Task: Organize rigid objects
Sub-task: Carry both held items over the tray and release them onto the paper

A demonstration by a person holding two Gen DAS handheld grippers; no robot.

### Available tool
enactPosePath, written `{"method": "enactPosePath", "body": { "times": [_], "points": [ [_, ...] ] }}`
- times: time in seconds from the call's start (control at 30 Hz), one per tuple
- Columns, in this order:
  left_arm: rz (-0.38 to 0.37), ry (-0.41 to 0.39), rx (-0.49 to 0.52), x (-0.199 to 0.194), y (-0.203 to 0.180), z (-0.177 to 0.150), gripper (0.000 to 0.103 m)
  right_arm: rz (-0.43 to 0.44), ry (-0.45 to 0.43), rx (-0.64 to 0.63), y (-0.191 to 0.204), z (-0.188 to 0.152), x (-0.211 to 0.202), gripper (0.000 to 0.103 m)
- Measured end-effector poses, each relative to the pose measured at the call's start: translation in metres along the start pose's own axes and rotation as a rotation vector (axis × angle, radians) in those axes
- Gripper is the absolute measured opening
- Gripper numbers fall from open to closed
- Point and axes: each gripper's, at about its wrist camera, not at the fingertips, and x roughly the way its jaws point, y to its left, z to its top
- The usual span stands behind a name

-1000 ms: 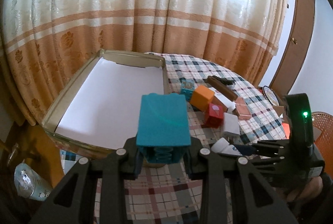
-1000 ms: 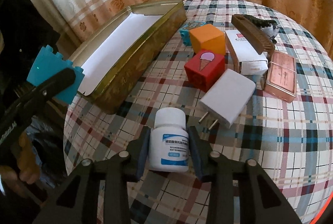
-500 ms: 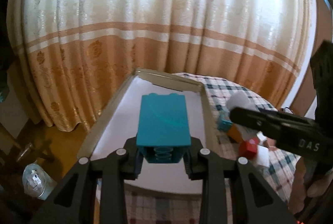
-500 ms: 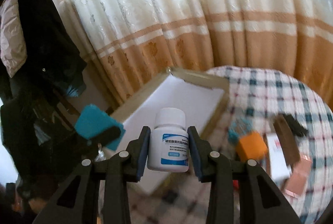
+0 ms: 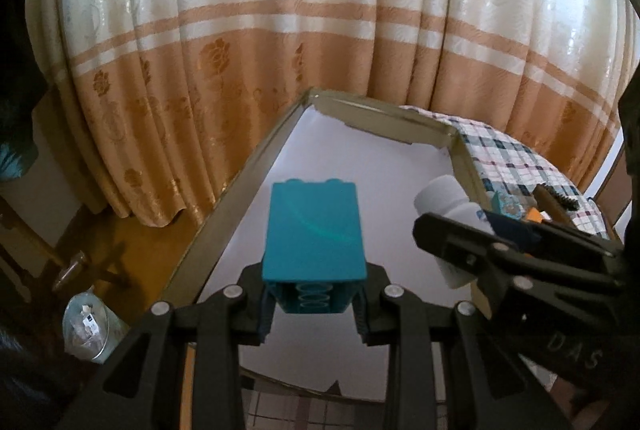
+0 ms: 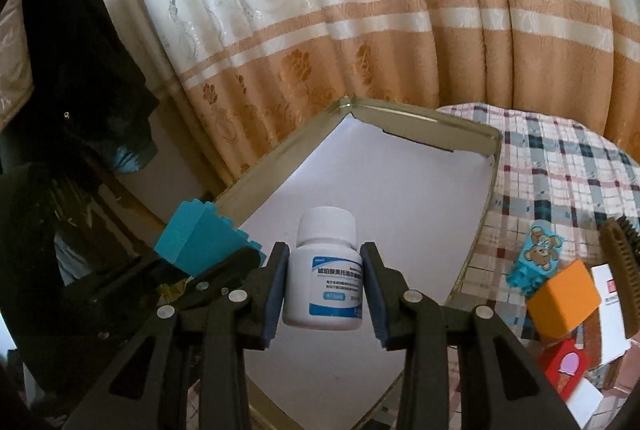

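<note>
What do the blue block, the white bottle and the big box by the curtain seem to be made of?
Blue block: probably moulded plastic, matte, with studs and hollow tubes underneath like a toy brick. White bottle: likely smooth, slightly glossy plastic, ribbed screw cap, printed label. Big box: apparently thin sheet metal, a gold-toned tin, since its rim glints and looks folded; the white lining looks like paper.

Both wrist fisheyes look forward and down along their own black fingers, close above the gold-rimmed, white-lined shallow tray [image 5: 256,166] [image 6: 280,166], facing the cream-and-orange striped curtain [image 5: 320,42] [image 6: 360,30]. Shared: tray, curtain, checked counter [image 5: 508,154] [image 6: 560,166] at right.
</note>
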Motion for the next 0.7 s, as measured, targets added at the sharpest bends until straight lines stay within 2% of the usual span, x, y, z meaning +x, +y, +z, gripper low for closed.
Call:
{"method": "enactPosePath", "body": {
  "times": [0.43, 0.7],
  "points": [
    [0.064, 0.018, 0.011, 0.010, 0.003, -0.003, 0.031, 0.070, 0.014, 0.041, -0.010, -0.012, 0.018, 0.040],
    [0.077, 0.017, 0.011, 0.011, 0.003, -0.002, 0.031, 0.065, 0.010, 0.035, -0.011, -0.015, 0.017, 0.040]
  ]
}}
